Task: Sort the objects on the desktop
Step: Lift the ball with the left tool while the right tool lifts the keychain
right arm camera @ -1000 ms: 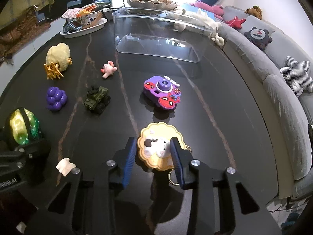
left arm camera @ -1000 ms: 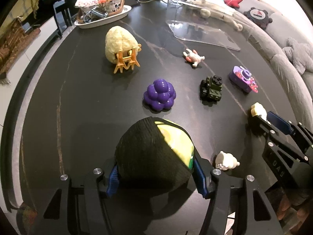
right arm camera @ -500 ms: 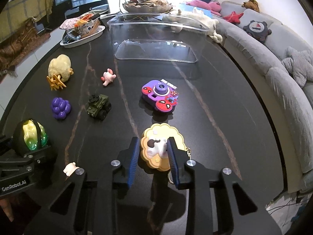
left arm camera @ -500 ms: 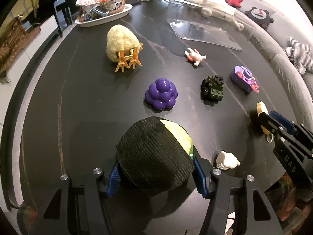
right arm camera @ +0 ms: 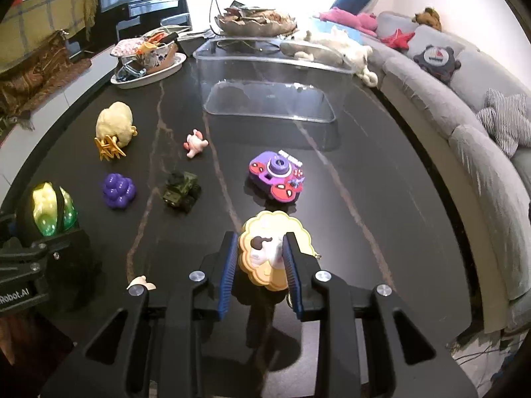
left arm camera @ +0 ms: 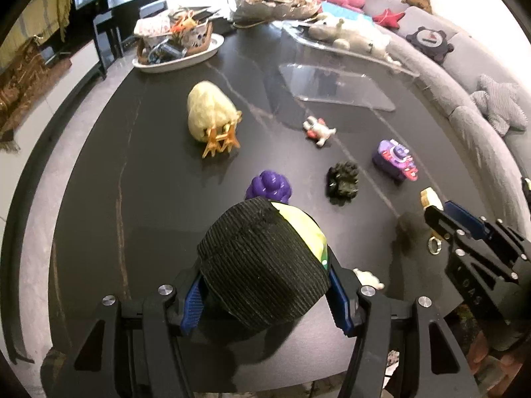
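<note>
My left gripper (left arm camera: 265,298) is shut on a yellow-green egg toy in a black knit cover (left arm camera: 262,262), lifted above the dark table (left arm camera: 99,199); the same egg toy (right arm camera: 51,210) shows at far left in the right wrist view. My right gripper (right arm camera: 262,265) is shut on a flat yellow cloud-shaped keychain with a cow (right arm camera: 268,252), also raised. On the table lie a purple grape toy (right arm camera: 117,189), a green toy truck (right arm camera: 181,190), a purple camera toy (right arm camera: 277,175), a pink pig figure (right arm camera: 195,142), a yellow chick (right arm camera: 114,129) and a small white figure (left arm camera: 366,277).
A clear plastic bin (right arm camera: 268,89) stands at the back of the table. A white dish with clutter (right arm camera: 149,63) sits at back left, a metal bowl stand (right arm camera: 255,16) behind the bin. A grey sofa (right arm camera: 464,132) curves along the right edge.
Both grippers have risen with their toys and tilted forward. The keychain has left the table surface; the egg toy hangs higher, hiding part of the grape toy.
</note>
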`<state>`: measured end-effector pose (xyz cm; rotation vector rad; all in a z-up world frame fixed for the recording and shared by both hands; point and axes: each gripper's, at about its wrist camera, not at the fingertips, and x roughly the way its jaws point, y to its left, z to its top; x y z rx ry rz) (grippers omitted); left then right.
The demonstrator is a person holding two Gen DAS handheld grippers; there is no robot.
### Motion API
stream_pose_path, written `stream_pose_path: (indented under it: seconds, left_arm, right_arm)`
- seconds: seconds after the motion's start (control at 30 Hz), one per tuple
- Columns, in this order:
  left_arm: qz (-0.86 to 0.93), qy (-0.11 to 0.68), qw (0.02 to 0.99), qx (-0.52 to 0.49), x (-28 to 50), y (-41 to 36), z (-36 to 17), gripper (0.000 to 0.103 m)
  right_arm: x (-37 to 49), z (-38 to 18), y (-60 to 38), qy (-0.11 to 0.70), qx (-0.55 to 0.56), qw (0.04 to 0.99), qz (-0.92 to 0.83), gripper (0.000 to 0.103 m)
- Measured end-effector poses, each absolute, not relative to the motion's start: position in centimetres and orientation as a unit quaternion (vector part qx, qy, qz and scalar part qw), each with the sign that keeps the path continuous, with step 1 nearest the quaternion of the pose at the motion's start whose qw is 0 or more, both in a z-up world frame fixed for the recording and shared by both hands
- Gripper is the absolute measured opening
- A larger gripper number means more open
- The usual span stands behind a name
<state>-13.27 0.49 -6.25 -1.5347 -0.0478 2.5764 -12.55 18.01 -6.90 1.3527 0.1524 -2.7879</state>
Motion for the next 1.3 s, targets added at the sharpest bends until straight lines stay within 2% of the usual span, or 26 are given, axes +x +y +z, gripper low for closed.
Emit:
stream_pose_path:
  seconds: [0.83,1.3]
  left_arm:
    - [0.888,0.012,0.090,-0.451,-12.9,2.9,-0.4,0.058]
    - [0.891,0.019,0.084,-0.445,-15.9,4.1,0.6,0.058]
  right_arm:
    - [-11.6,-1.3,17.3,0.050,0.372,0.031,-0.926,0.025]
    - [-13.4,0.7,17.7,0.053,0.351,0.034,-0.934,0.025]
